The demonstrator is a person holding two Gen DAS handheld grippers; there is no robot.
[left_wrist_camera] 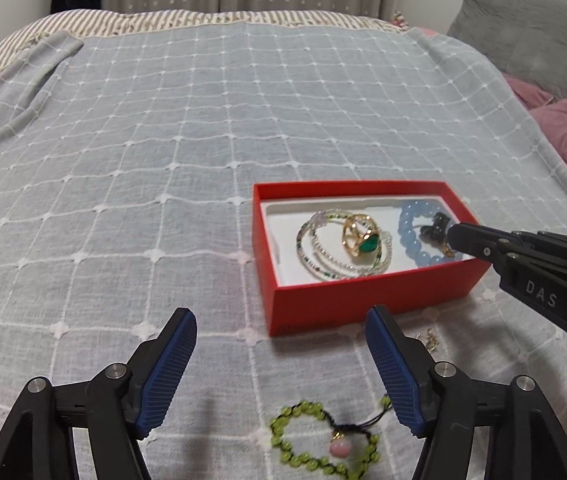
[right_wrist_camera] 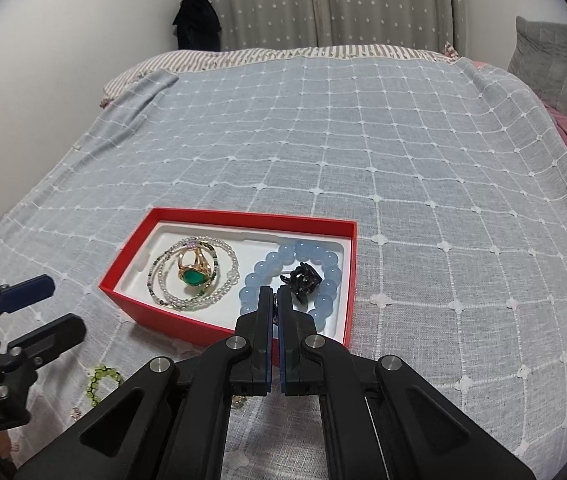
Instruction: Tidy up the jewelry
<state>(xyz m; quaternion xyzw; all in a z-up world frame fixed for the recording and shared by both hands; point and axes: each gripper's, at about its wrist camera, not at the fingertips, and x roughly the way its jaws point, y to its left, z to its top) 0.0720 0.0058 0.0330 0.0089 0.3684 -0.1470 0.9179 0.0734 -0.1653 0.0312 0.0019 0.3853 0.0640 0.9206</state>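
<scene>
Red box [left_wrist_camera: 363, 300] on bed [left_wrist_camera: 203, 140]; we see left tongs [left_wrist_camera: 281, 336] spread wide, empty; right tongs [right_wrist_camera: 274, 294] closed over blue bracelet [right_wrist_camera: 267, 264], hold unclear.

This is a bedroom in a home. A bed [left_wrist_camera: 203, 120] fills the scene under a grey-blue checked blanket [right_wrist_camera: 363, 160], with grey and mauve pillows [left_wrist_camera: 543, 52] at the right, star-patterned curtains [right_wrist_camera: 323, 0] at the far end and dark clothing [right_wrist_camera: 196, 20] hanging on the far wall.

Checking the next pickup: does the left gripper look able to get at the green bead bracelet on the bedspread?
Probably yes. The green bead bracelet lies uncovered just below the left gripper, whose jaws stand open and empty; nothing lies over it.
</scene>
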